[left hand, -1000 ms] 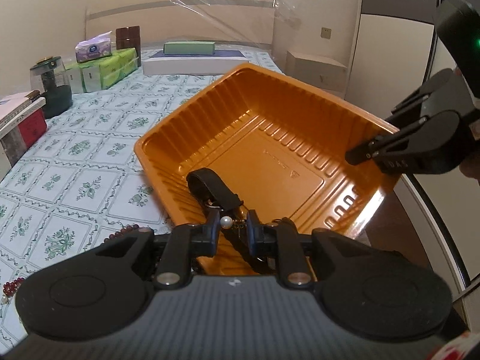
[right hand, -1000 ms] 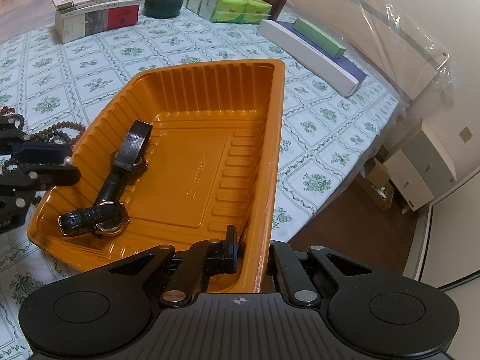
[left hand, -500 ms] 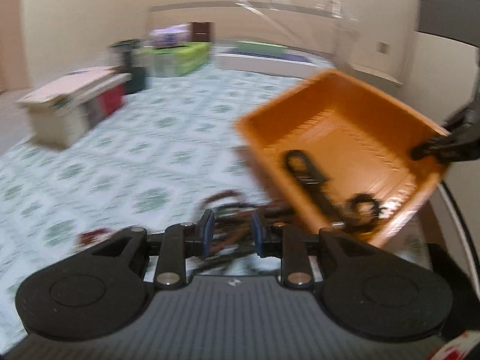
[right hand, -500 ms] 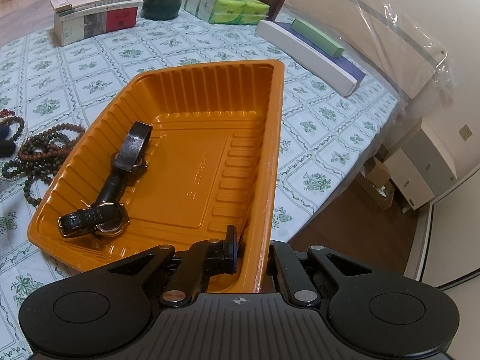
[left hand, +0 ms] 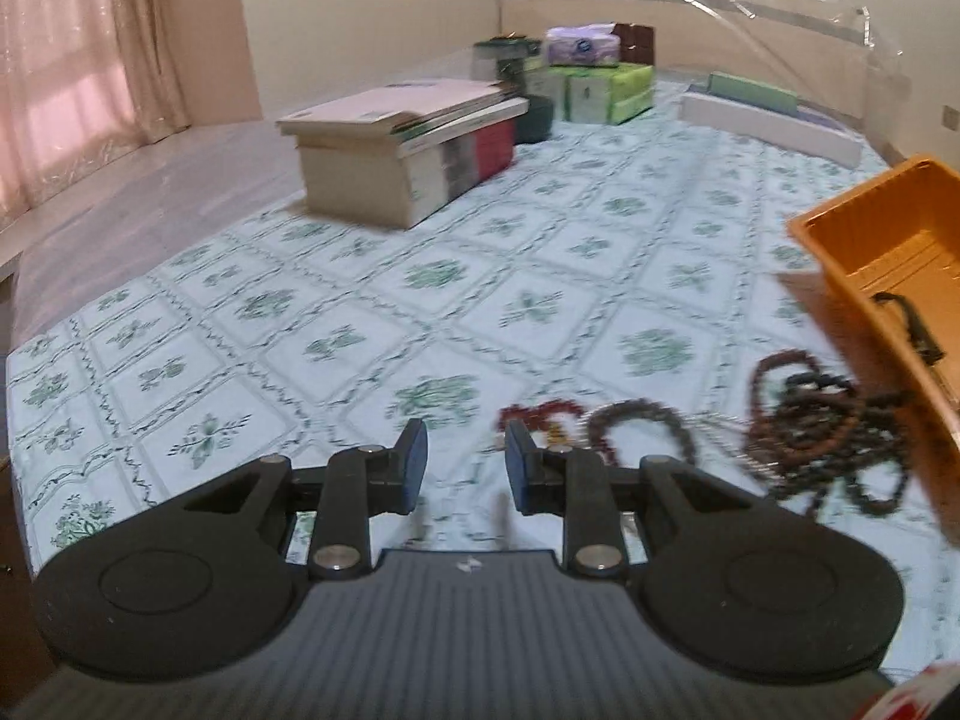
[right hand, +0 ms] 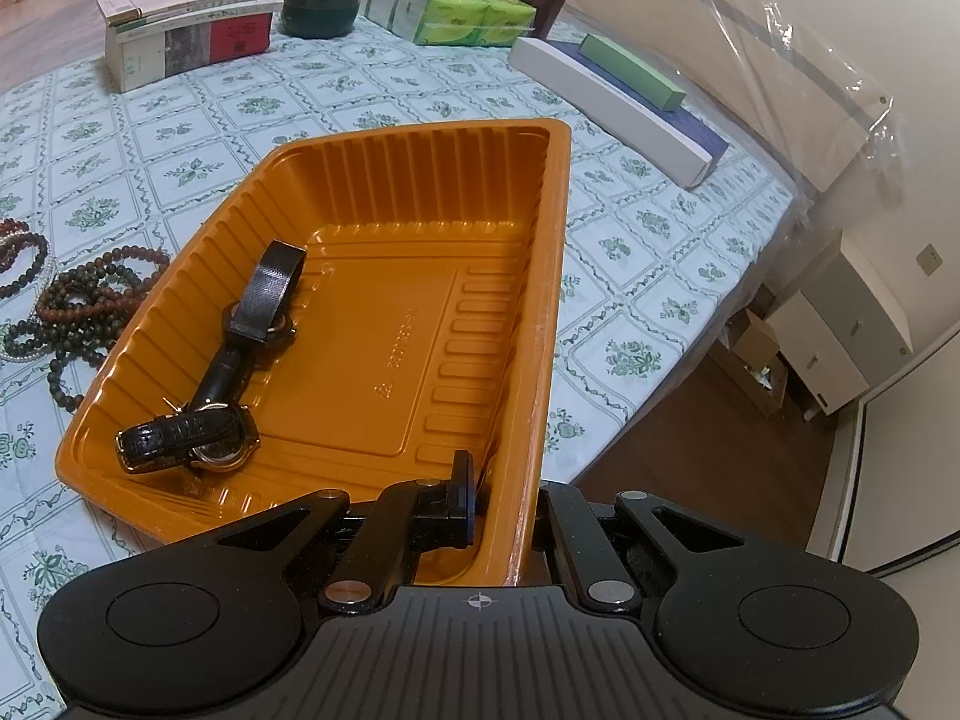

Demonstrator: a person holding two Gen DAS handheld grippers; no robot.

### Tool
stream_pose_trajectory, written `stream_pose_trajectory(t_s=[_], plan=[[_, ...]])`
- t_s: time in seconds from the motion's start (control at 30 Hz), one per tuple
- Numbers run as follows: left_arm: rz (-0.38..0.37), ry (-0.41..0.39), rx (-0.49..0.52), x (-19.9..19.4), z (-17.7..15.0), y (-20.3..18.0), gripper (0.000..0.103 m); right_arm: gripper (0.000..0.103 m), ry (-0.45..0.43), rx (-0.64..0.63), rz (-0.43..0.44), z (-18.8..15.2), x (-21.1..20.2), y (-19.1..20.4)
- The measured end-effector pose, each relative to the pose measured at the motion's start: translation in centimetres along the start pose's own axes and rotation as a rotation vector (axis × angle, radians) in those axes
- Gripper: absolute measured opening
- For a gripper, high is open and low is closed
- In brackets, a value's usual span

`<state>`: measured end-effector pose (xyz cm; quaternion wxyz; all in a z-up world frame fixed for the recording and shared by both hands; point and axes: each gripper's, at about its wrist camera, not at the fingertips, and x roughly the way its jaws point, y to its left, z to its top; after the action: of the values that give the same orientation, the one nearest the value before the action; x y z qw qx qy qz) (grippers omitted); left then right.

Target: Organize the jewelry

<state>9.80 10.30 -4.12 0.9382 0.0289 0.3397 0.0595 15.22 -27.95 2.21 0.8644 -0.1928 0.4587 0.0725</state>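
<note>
The right gripper [right hand: 501,510] is clamping the orange tray's [right hand: 555,276] rim. The left gripper [left hand: 465,468], jaws apart and empty, is nearing the bead bracelets [left hand: 822,426] beside the tray; next comes grasping one.

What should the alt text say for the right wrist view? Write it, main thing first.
The right gripper fingers clamp the near rim of an orange plastic tray that holds two black-strapped wristwatches. The tray sits on a green floral-print bedsheet, with tangled bead bracelets beside its left edge and boxes and tissue packs further back.
</note>
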Motion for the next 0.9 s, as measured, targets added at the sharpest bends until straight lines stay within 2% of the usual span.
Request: stream_pose_trajectory(t_s=[0.47, 0.9], plan=[[-0.021, 0.027, 0.015, 3.6, -0.3, -1.9, 0.025, 0.004, 0.001, 0.0, -0.001, 0.0, 0.0, 0.1], [-0.013, 0.023, 0.041, 4.4, -0.4, -2.1, 0.024, 0.004, 0.003, 0.001, -0.008, -0.1, 0.0, -0.1]])
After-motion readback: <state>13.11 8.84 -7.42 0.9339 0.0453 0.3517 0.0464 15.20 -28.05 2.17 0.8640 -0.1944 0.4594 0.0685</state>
